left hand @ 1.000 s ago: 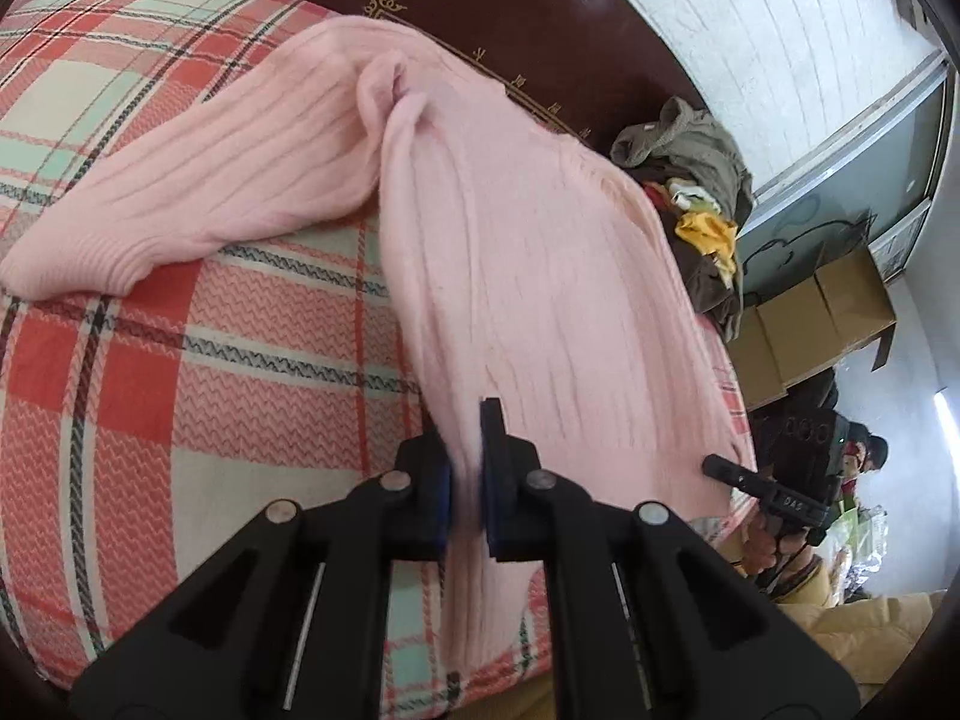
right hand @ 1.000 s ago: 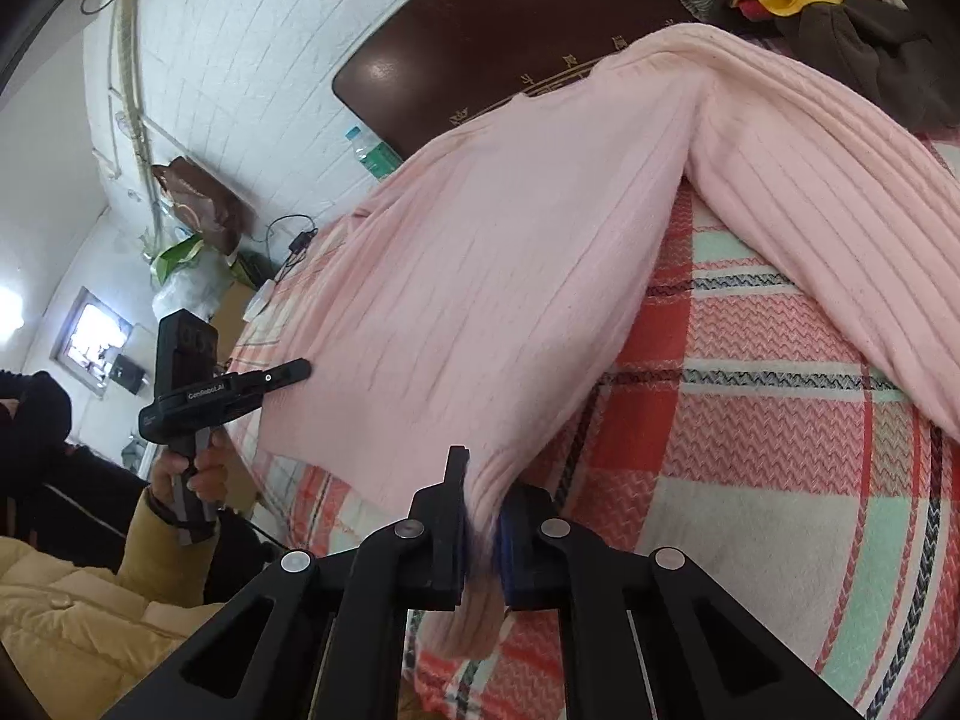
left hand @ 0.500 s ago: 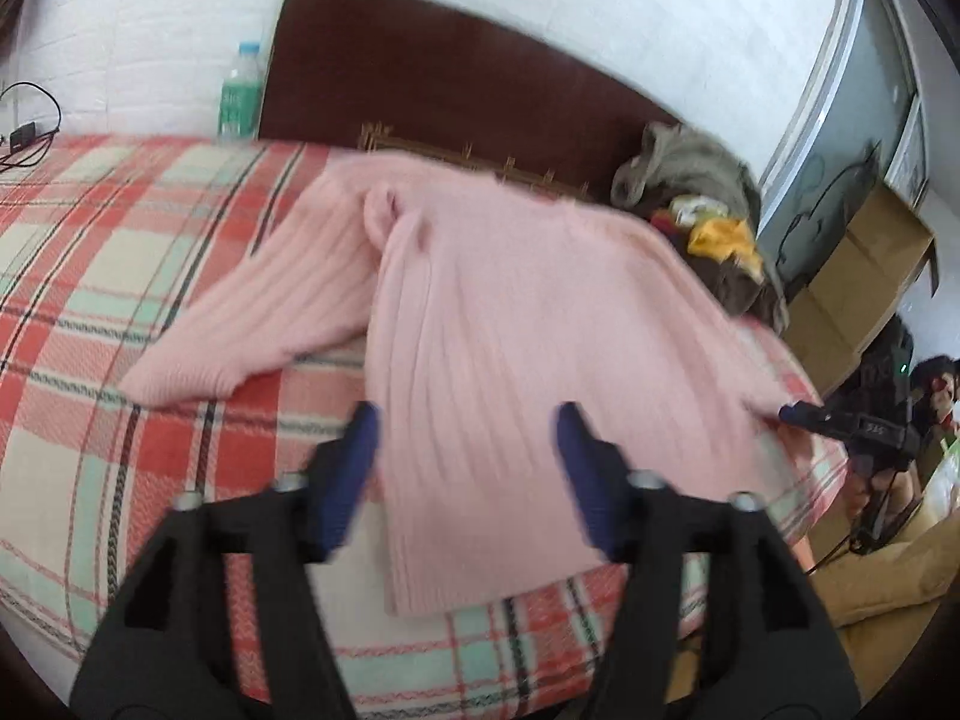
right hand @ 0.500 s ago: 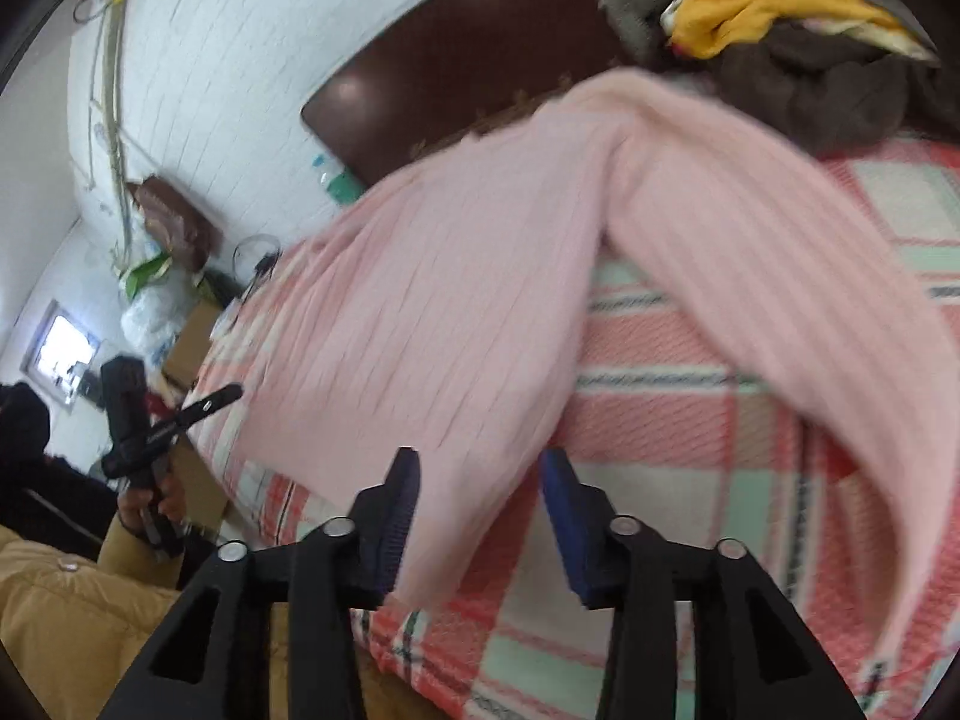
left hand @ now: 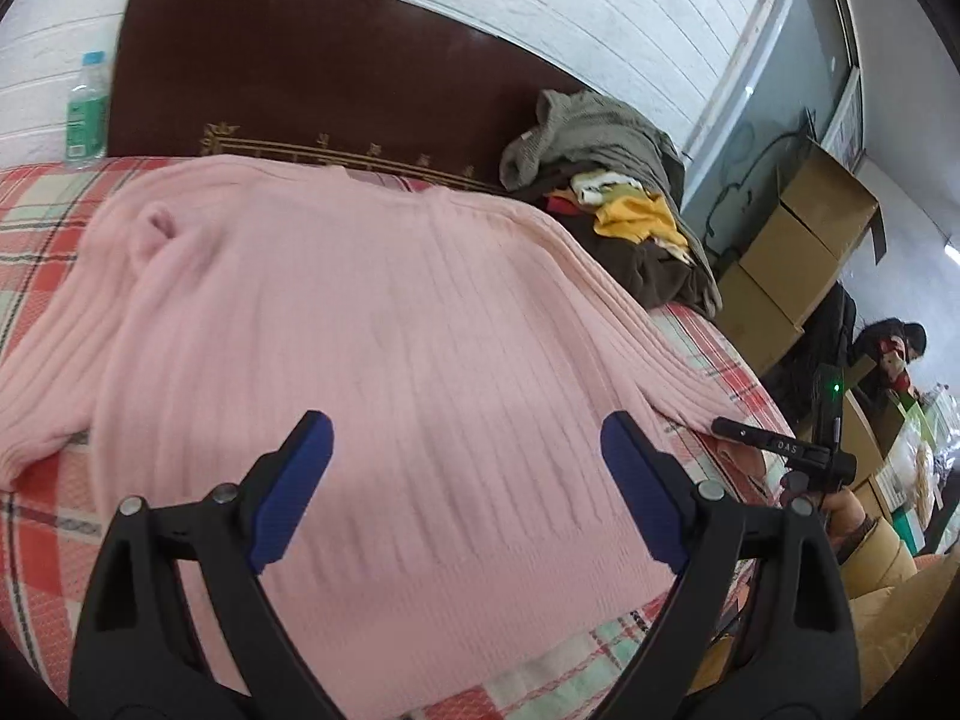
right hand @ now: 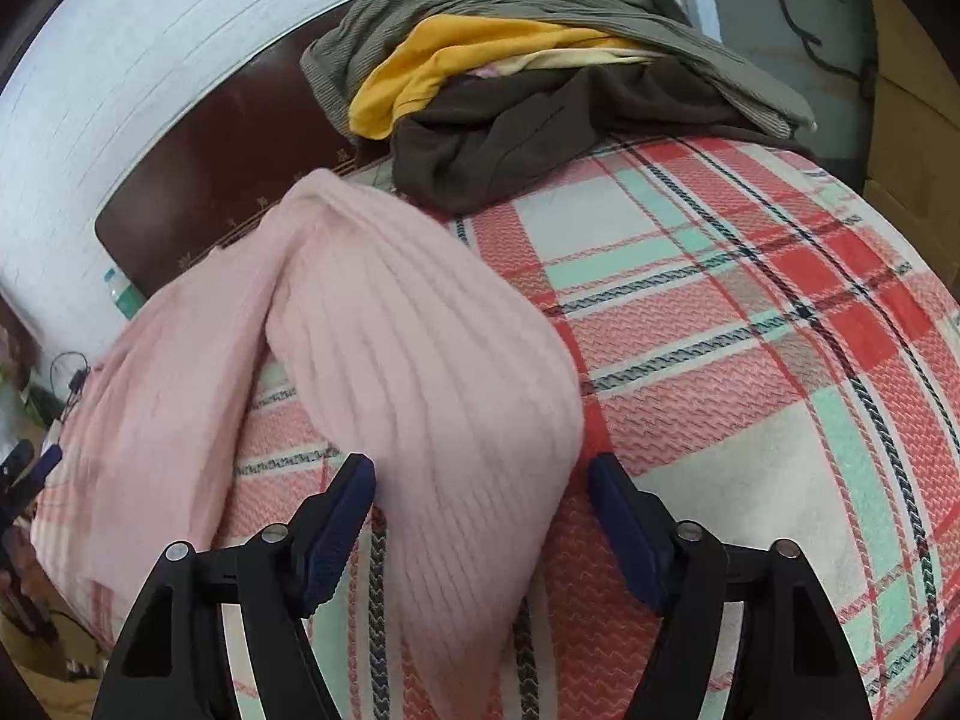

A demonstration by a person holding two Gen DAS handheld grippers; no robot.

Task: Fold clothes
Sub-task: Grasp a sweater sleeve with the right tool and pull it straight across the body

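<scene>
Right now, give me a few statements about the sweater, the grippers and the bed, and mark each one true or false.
1. The left hand-held gripper is open above the pink sweater. True.
2. The right hand-held gripper is clamped on a sleeve. False: its jaws stand open on either side of the sleeve.
3. The pile of clothes lies by the headboard. True.
4. The sweater is folded into a neat square. False: it lies spread on the plaid bedspread, sleeves out.

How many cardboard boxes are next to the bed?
2 that I can see: one cardboard box stacked on another, beside the bed, right of the clothes pile. More may be hidden.
</scene>
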